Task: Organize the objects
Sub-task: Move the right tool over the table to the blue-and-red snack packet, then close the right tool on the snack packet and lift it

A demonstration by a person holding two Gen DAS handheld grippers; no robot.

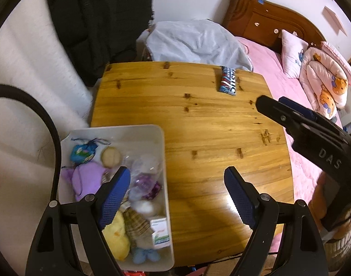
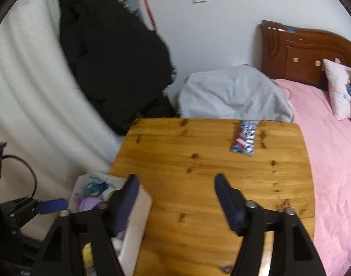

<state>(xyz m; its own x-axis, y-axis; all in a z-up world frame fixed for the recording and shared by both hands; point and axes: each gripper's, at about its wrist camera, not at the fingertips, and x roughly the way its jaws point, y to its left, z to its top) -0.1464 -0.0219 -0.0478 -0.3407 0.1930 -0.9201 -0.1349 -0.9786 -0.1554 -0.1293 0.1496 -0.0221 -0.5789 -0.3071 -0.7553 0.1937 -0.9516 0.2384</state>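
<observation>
Grippers, two: left gripper (image 1: 177, 197) and right gripper (image 2: 176, 203), both spread wide, empty. White bin (image 1: 160, 138), one, on the wooden table (image 1: 209, 126) near-left corner (crammed with small toys and pouches). Snack packet (image 1: 228, 80), one: blue, red-and-white lettering, flat at the far edge.

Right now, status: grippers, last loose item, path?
Left gripper open, empty, by the white plastic bin. Right gripper open, empty. Blue-red-white snack packet alone at the wooden table's far edge. Nothing between.
</observation>
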